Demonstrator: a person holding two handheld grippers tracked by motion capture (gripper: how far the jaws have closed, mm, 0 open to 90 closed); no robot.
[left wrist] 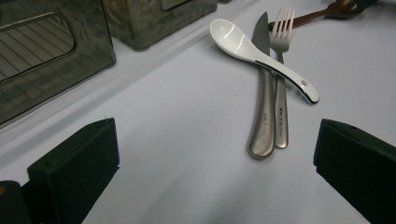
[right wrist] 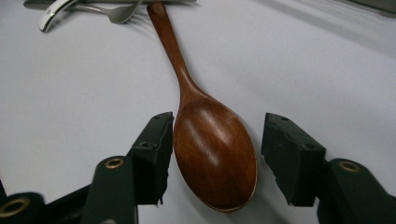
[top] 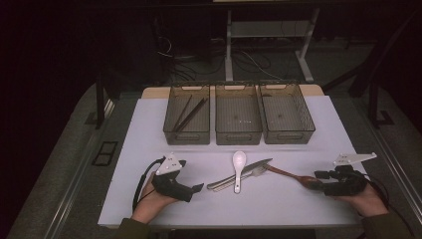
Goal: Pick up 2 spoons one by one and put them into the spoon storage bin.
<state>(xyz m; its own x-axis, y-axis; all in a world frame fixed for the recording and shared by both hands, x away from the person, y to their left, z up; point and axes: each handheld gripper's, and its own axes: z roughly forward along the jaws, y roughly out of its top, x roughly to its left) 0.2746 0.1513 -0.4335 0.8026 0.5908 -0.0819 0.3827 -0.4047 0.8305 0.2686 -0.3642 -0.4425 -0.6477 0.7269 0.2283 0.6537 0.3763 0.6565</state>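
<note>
Grasping step under way: right gripper (right wrist: 215, 154) straddling the bowl of the wooden spoon (right wrist: 212, 149), which lies flat on the white table (top: 278, 199), handle pointing toward the knife (left wrist: 262, 84) and fork (left wrist: 280, 79). One pad seemingly touching the bowl's edge, the other apart, so not yet clamped. Left gripper (left wrist: 215, 172) spread wide, holding nothing, resting near the white spoon (left wrist: 252, 51). Next: closing fully on the bowl, lifting, probably carrying toward 1 of the 3 bins (top: 238, 137).
</note>
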